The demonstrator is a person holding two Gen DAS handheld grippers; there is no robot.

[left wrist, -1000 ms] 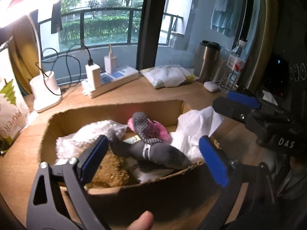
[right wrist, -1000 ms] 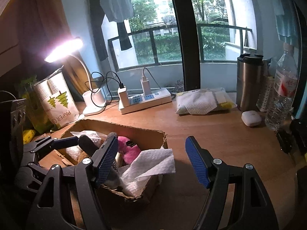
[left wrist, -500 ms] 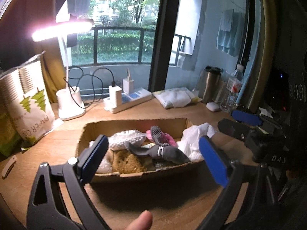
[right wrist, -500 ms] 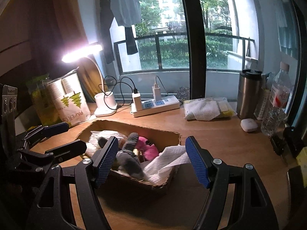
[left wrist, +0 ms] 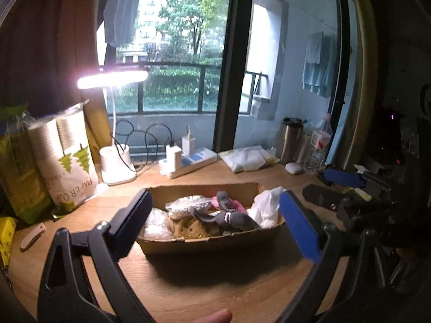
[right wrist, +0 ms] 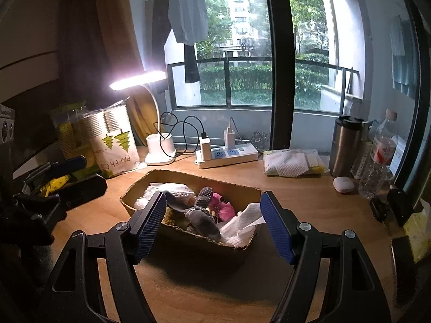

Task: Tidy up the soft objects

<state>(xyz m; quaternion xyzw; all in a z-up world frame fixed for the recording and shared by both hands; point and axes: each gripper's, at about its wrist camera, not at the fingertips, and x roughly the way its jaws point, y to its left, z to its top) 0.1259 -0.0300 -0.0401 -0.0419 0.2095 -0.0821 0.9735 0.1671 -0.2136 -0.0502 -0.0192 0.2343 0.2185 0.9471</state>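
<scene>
Both grippers, left (left wrist: 215, 223) and right (right wrist: 212, 224), hover before the box (right wrist: 188, 238) with jaws spread wide, holding nothing. Inside the box: a grey sock (right wrist: 202, 222), limp and light, probably best pinched mid-body; right of it, white tissue (right wrist: 239, 228), flimsy, draped over the rim; behind it, a pink cloth (right wrist: 223, 207) and bubble wrap (left wrist: 188, 204).

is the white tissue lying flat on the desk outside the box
No, the white tissue sits inside the cardboard box, draped over its right end.
</scene>
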